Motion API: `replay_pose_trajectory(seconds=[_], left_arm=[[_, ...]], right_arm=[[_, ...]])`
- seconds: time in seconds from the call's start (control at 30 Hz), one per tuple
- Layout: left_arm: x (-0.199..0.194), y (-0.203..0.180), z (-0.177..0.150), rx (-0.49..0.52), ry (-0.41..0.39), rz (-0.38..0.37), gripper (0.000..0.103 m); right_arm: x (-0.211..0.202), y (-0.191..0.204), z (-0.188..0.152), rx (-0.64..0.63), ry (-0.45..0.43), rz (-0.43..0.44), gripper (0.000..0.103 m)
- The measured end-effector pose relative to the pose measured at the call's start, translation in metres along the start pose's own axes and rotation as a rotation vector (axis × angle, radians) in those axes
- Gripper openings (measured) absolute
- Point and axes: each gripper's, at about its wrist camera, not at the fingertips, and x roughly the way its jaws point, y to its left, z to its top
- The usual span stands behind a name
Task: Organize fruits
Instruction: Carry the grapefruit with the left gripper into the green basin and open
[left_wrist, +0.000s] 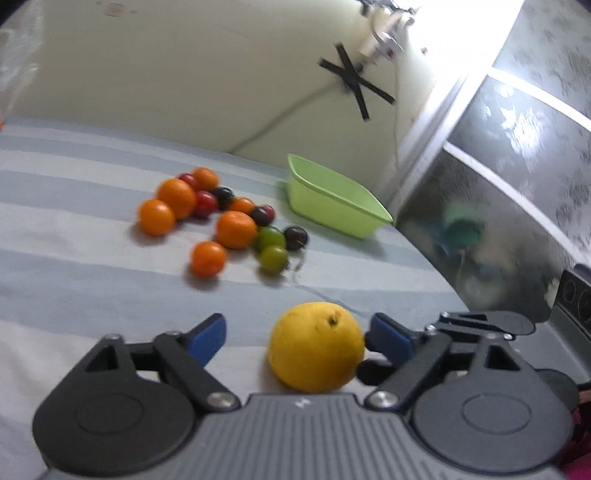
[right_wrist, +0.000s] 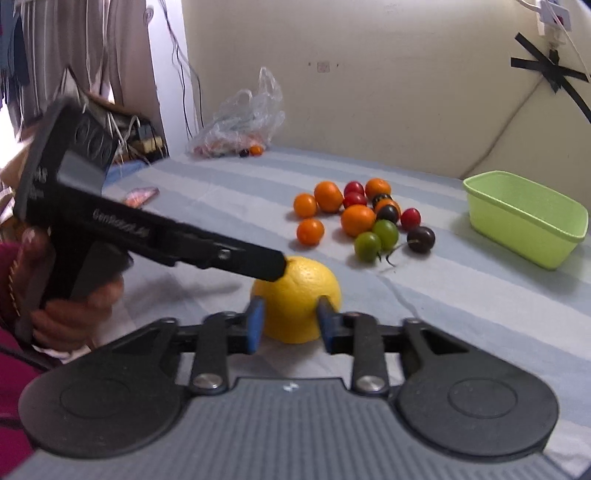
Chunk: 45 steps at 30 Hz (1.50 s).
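Left gripper (left_wrist: 295, 336): spread wide, its right blue pad just touching the lemon, the left pad clear of it.
Right gripper (right_wrist: 290, 321): blue pads pressed on both sides of the lemon, grasping it.
Lemon (right_wrist: 295, 299): lower centre of both views, resting on the striped cloth (right_wrist: 461, 317).
Small fruits (right_wrist: 354, 218): orange, red, green and dark, clustered mid-frame.
Green tub (right_wrist: 524, 218): right of the cluster, apart.

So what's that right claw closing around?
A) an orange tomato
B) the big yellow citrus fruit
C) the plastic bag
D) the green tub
B: the right claw has a blue pad on each side of the big yellow citrus fruit, while the tomatoes, green tub and plastic bag sit farther off.
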Motion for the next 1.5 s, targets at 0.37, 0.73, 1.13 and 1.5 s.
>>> replay_pose_trajectory(seconds=[0.37, 0.73, 1.13, 1.5], left_arm=[[0.007, -0.019, -0.004, 0.055, 0.088, 0.009, 0.066], [0.030, -0.049, 0.029, 0.184, 0.060, 0.081, 0.064], [0.144, -0.103, 0.131, 0.304, -0.034, 0.013, 0.065], [0.229, -0.108, 0.147, 0.279, 0.039, 0.003, 0.067]], right_arm=[[0.018, 0.006, -0.014, -0.121, 0.001, -0.031, 0.068], [0.012, -0.024, 0.002, -0.055, -0.108, -0.126, 0.064], [0.010, -0.138, 0.047, 0.038, -0.254, -0.364, 0.064], [0.037, -0.185, 0.036, 0.132, -0.212, -0.455, 0.065]])
